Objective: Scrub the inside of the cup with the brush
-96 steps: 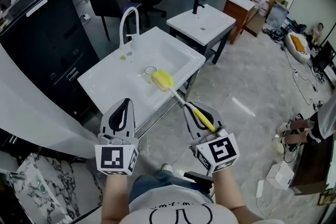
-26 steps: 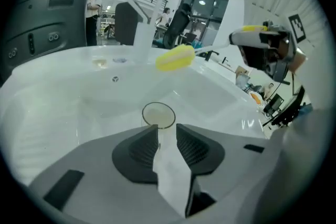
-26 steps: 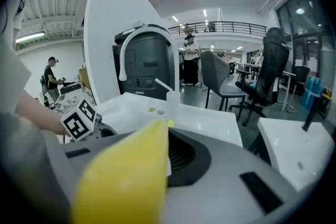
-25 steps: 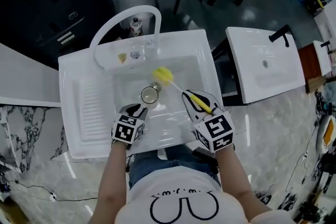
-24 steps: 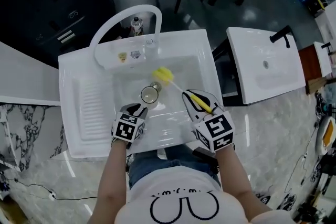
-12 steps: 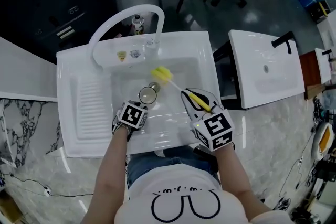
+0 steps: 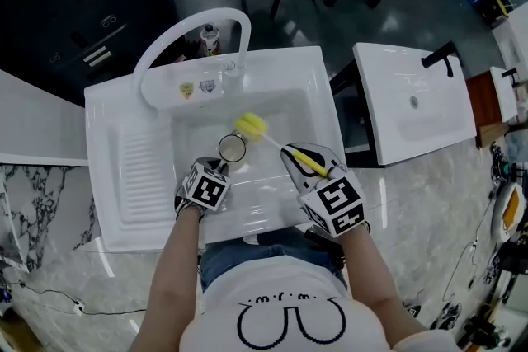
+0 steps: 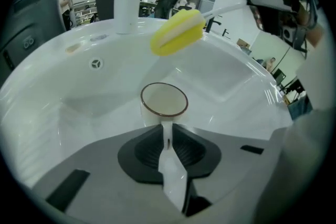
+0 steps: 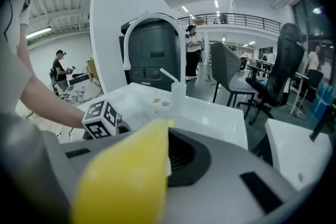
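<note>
Standing upright in the sink [image 7: 148, 177] basin, the cup [image 7: 233, 147] is gripped by its handle. The jaws of the left gripper [image 7: 219, 166] have just been closing and are now pressed on that handle. The brush [image 7: 276, 146] is clamped by its yellow grip in the right gripper [image 7: 295, 157]. Its yellow sponge head is held over the basin, just beyond the cup's rim. The faucet [image 7: 181, 33] is arched over the basin's far edge.

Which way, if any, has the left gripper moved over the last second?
Yes. The left gripper moved up the head view toward the cup in the sink; its jaws have just been closing on the cup's handle.
</note>
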Demonstrator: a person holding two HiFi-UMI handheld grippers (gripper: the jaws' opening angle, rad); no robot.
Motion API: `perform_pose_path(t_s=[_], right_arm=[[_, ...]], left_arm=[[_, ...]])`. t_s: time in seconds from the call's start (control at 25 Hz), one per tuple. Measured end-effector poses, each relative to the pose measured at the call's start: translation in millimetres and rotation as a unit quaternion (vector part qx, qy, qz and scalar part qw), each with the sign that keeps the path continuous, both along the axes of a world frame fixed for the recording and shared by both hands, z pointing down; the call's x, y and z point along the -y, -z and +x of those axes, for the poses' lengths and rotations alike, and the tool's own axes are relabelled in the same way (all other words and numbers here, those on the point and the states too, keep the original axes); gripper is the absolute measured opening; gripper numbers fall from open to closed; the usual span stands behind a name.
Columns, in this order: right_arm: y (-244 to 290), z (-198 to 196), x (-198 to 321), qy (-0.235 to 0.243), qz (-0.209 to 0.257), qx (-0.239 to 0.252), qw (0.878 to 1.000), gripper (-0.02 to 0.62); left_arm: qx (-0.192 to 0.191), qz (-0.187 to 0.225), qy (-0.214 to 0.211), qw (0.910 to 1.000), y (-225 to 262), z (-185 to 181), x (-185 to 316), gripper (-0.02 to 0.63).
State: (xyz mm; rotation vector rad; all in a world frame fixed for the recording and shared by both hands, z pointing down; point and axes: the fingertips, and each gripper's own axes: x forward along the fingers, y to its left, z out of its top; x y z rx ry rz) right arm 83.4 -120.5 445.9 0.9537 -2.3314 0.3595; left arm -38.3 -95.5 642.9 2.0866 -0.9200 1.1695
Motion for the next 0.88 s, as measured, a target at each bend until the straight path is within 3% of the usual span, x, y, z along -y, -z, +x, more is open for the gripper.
perform_pose_path(t_s=[0.16,0.44,0.88], right_arm=[[-10,-7,-15,0.042,-0.036,-0.009,0.998,0.043],[-34,-20,-39,0.112,-0.091,-0.041,0.989,0.043],[-61,-25,-36,0.107,-0.132,-0.054,0.984,0.042]], left_arm=[[0.022,0.030,-0.042,0.9984,4,-2,-3,0.064],[0.047,0.044,-0.092,0.9937,2,-4,-8,0.064],[0.085,0.066,-0.147,0.9832,3,1,-9,0.066]])
